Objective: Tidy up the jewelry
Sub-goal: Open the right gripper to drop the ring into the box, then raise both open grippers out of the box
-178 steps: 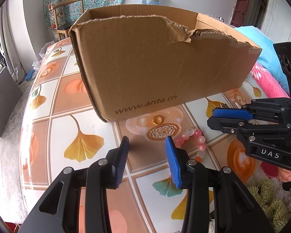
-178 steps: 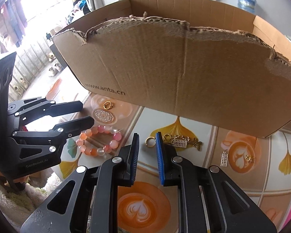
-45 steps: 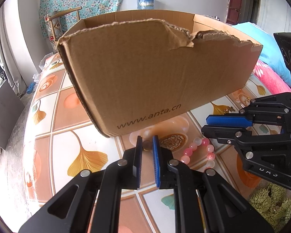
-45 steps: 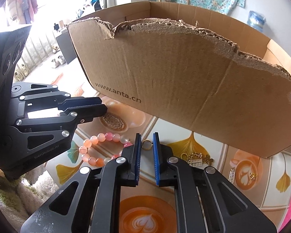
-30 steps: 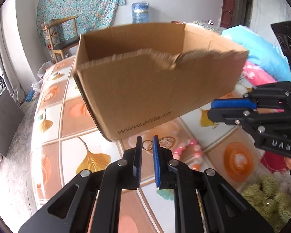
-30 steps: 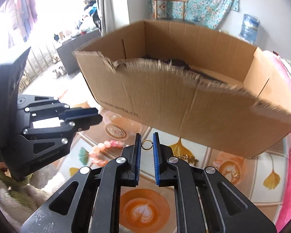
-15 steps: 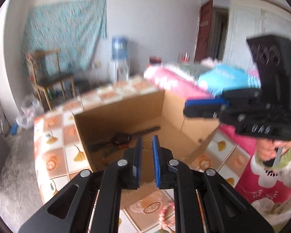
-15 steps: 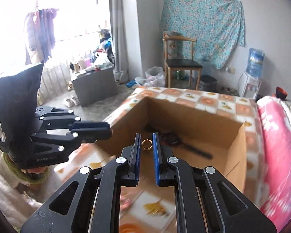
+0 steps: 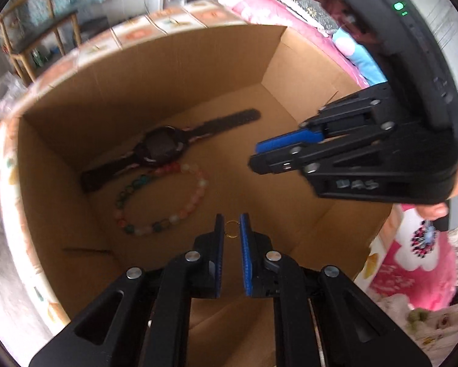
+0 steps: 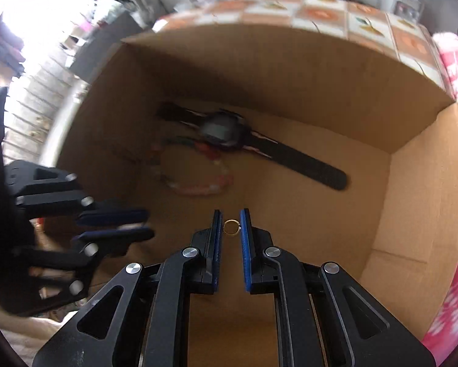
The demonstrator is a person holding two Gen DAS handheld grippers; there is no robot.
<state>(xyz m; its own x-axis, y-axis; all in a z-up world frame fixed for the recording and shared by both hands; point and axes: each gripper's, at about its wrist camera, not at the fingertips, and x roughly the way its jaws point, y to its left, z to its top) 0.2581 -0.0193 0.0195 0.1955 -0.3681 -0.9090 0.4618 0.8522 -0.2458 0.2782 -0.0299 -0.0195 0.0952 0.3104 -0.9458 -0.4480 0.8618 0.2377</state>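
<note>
Both grippers point steeply down into an open cardboard box [image 9: 290, 61] [image 10: 412, 183]. My left gripper [image 9: 231, 229] is shut on a small gold ring [image 9: 231, 229], pinched between its blue pads. A second gold ring [image 10: 231, 227] sits pinched in my right gripper [image 10: 231, 227], which is also shut. On the box floor lie a black wristwatch [image 9: 163, 150] [image 10: 222, 133] and a bracelet of pink and green beads [image 9: 167, 202] [image 10: 198, 180]. The right gripper [image 9: 259, 156] also shows in the left wrist view at the right, and the left gripper [image 10: 115, 223] in the right wrist view at the left.
The box stands on a table with an orange and white leaf-patterned cloth [image 9: 155, 27] [image 10: 366, 21]. Pink floral bedding [image 9: 412, 260] [image 10: 455, 91] lies to the right of the box. A wooden chair [image 9: 36, 42] stands behind the table. A person's hand [image 9: 442, 205] holds the right gripper.
Both grippers have swung up from the tabletop, over the box's torn front wall, and tipped down above its inside. Each still pinches its ring. The watch and bead bracelet have come into view.
</note>
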